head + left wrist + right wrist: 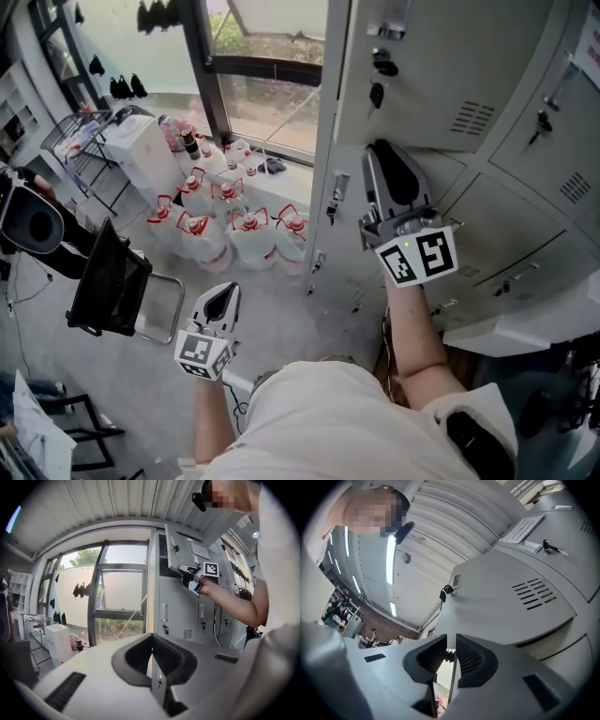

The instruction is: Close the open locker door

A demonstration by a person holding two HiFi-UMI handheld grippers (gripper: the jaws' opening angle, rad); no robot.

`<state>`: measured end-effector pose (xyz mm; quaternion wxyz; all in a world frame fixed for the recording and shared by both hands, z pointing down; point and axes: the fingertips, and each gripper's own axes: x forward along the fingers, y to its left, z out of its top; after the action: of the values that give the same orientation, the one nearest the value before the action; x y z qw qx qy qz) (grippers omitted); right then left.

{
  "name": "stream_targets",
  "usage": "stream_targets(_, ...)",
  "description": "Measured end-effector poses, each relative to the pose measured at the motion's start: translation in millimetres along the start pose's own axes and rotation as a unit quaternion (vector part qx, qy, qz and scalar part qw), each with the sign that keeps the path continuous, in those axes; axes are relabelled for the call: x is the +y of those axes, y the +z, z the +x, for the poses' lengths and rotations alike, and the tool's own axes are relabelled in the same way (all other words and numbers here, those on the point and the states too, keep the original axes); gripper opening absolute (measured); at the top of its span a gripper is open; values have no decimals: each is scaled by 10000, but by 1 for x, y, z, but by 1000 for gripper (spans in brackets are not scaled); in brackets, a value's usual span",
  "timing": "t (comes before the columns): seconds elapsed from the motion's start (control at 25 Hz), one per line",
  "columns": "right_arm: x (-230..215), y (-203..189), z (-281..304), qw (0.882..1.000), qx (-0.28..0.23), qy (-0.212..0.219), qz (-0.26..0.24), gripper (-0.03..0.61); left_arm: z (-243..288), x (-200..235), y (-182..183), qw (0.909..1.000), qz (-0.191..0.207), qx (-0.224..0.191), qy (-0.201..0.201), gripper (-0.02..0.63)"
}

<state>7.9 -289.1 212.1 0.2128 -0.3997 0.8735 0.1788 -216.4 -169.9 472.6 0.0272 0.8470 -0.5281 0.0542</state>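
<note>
**Pale shirt in front, and one gripper pinching an open locker door**

Closest to the head camera is the person's pale shirt (pixel 347 422), seen from above. The left gripper (pixel 223 295) is held low at the person's left, well away from the lockers (pixel 534 206). Its jaws are closed together with nothing between them.

The right gripper (pixel 386 155) is raised to the locker door (pixel 450 66). This grey door stands swung out from an upper compartment, at the top middle of the head view. In the right gripper view the jaws are drawn in to a narrow slot, with the door's thin bottom edge between the pads, so they appear to be gripping it. A key (pixel 378 67) hangs from the lock on the door's face. Large water bottles (pixel 234 230) stand on the floor by the window, away from the door's swing.

Risks, as a judgement:
- The grip sits on a thin sheet edge, so the pads could slide off if the push comes at an angle.
- Staying pinched on that edge until the door meets its frame could trap the jaws in the gap.
- A hard swing could make the door bounce back open, and it might not latch.
</note>
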Motion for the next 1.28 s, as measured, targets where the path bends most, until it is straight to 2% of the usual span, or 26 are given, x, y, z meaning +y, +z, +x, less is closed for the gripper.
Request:
stream_targets(0.16, -20, -7, 6, 9996, -11, -167, 234, 57, -1, 2, -3, 9999, -25, 37, 162, 3)
stream_targets(0.4, -40, -12, 13, 9991, -8, -274, 319, 57, 4, 1, -5, 9994, -75, 62, 330, 4)
stream_targets(0.84, -64, -17, 21, 9984, 130, -368, 420, 66, 24, -13, -9, 9992, -183, 17, 359, 5)
stream_targets(1.04, -78, -22, 23, 9965, 253, -456, 653, 94, 28, -15, -9, 9991, -176, 25, 388, 4)
stream_targets(1.28, -82, -19, 23, 9946, 157, -527, 882, 104, 29, -17, -8, 9991, -160, 32, 389, 4)
